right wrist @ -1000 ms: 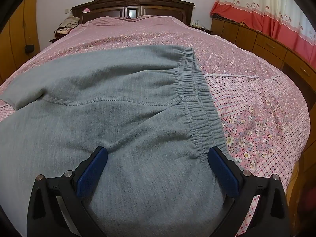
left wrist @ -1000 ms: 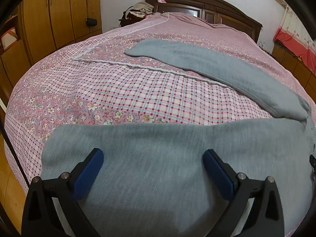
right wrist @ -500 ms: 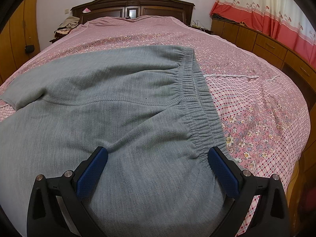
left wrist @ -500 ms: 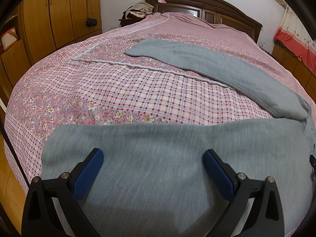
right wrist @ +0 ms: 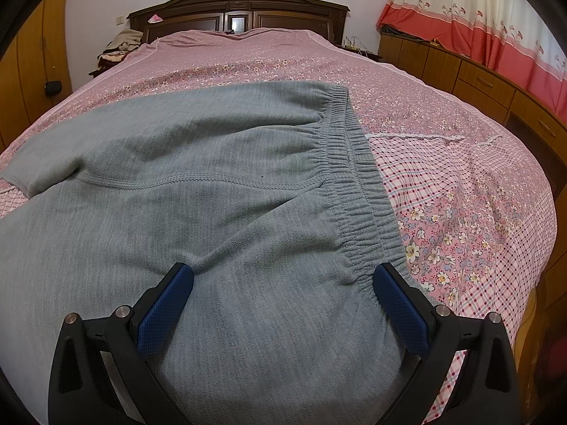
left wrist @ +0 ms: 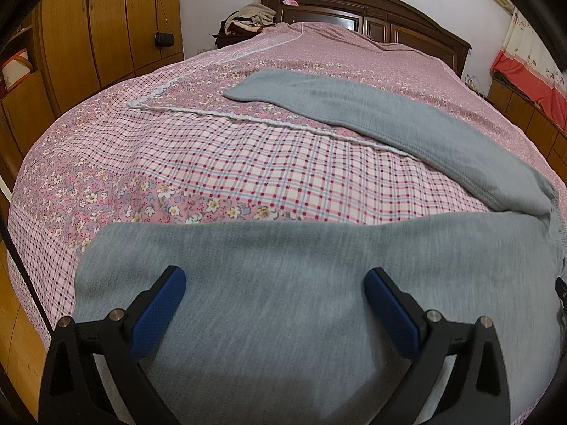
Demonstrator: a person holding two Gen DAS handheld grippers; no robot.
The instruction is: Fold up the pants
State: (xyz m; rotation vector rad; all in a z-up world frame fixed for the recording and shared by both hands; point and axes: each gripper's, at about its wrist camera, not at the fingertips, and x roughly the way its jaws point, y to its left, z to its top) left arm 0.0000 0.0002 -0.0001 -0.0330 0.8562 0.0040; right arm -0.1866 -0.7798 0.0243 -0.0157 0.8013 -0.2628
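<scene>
Grey fleece pants point(left wrist: 283, 269) lie spread flat on the bed. In the left wrist view the near leg runs across the front and the far leg point(left wrist: 372, 120) stretches toward the headboard. My left gripper point(left wrist: 274, 279) is open, jaws wide, hovering over the near leg close to its cuff end. In the right wrist view the pants point(right wrist: 198, 191) show their seat and the gathered elastic waistband point(right wrist: 354, 177) on the right. My right gripper point(right wrist: 283, 276) is open over the near hip, its right pad point(right wrist: 400, 304) at the waistband's near corner.
The bed point(left wrist: 212, 163) has a pink floral and plaid cover and a dark wooden headboard point(right wrist: 234, 10). Wooden wardrobes point(left wrist: 88, 24) stand on the left, low wooden cabinets point(right wrist: 478, 78) and red curtains on the right. The bed's foot edge is right below both grippers.
</scene>
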